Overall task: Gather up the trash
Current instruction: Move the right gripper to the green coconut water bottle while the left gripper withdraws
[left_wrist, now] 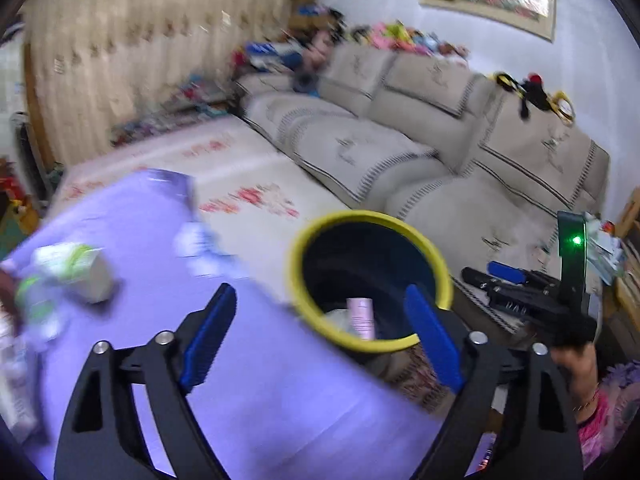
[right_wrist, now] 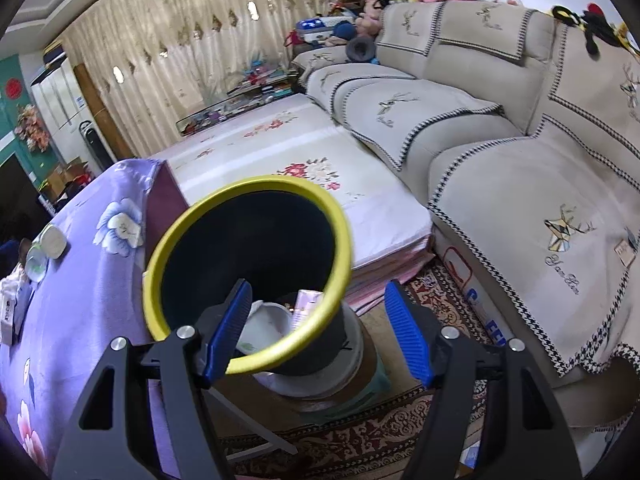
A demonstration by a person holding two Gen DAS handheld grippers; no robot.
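Note:
A dark bin with a yellow rim [left_wrist: 294, 276] [right_wrist: 344, 236] stands beside the purple floral-covered table [left_wrist: 248, 380] [right_wrist: 80, 300]. A pink carton [left_wrist: 361, 316] [right_wrist: 306, 304] and white crumpled trash [right_wrist: 266, 324] lie inside it. My left gripper [left_wrist: 320, 332] is open and empty, over the table edge by the bin. My right gripper [right_wrist: 320, 332] is open and empty, over the bin's near rim; it also shows in the left wrist view [left_wrist: 504, 276]. A white-green carton [left_wrist: 76, 270] and a clear plastic bottle [left_wrist: 38, 304] lie on the table at left.
A beige sofa [right_wrist: 500, 152] runs along the right. A floral padded platform [right_wrist: 288, 160] lies behind the bin. A patterned red rug [right_wrist: 380, 440] covers the floor. White packaging [left_wrist: 12, 380] lies at the table's left edge. Cluttered toys sit along the sofa back.

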